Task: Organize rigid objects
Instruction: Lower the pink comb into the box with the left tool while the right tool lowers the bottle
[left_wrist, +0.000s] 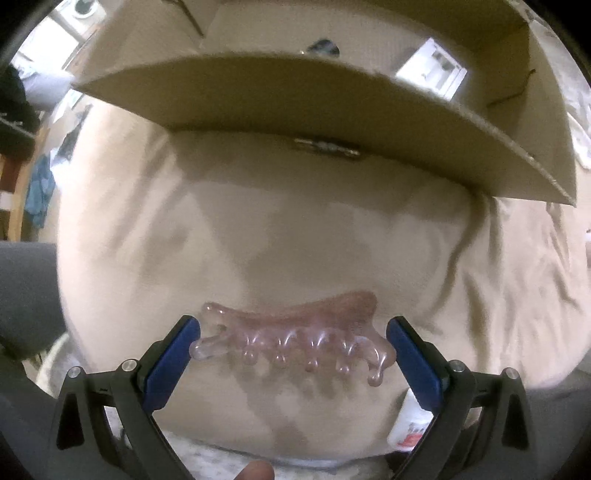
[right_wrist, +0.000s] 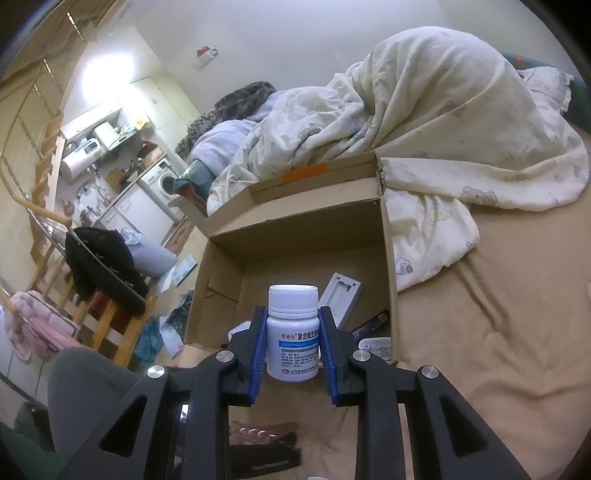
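**Comb and pill bottle held near the cardboard box**

The left hand-held gripper (left_wrist: 293, 345) pinches a clear pink comb (left_wrist: 291, 338) by its two ends, just in front of the cardboard box (left_wrist: 332, 122) on the bed (left_wrist: 332, 240). The right hand-held gripper (right_wrist: 292, 325) clamps a white pill bottle (right_wrist: 293, 332) upright at the box's (right_wrist: 389, 236) near edge. Inside the box lie a white flat pack (right_wrist: 341, 297) and what may be a dark wrapper (right_wrist: 371, 324).

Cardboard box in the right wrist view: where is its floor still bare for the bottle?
The cardboard box floor is bare at left and rear, along the left wall. The near right corner is crowded: white case, dark item, blister pack. White pill bottle.
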